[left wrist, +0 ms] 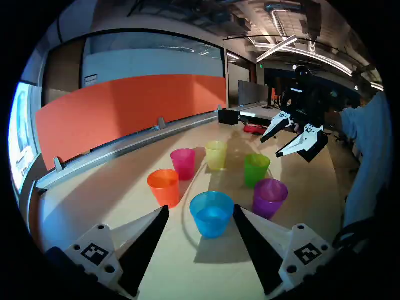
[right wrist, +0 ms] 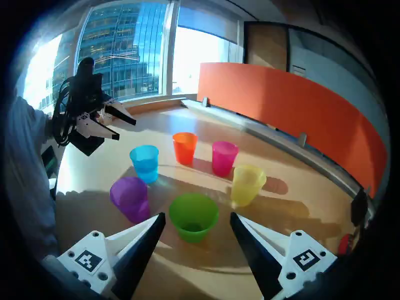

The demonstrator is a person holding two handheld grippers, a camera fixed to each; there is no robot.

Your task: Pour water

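Fingers [left wrist: 145,245] of the left gripper [left wrist: 200,207] stand wide apart and empty. An upright translucent blue plastic cup [left wrist: 212,214], seemingly holding water, lies straight ahead between them. Beyond that cup, the right gripper [right wrist: 196,215], likewise open and empty, faces a green plastic cup [right wrist: 193,220].

The left gripper [left wrist: 200,207] hovers low over the bench [left wrist: 115,175], its fingers spread wide with nothing clamped between them. The right gripper [right wrist: 196,215] faces it from the opposite side of the bench, raised above the surface, fingers also apart and empty, tips angled down toward the bench. A light sleeve [left wrist: 372,145] extends behind it.
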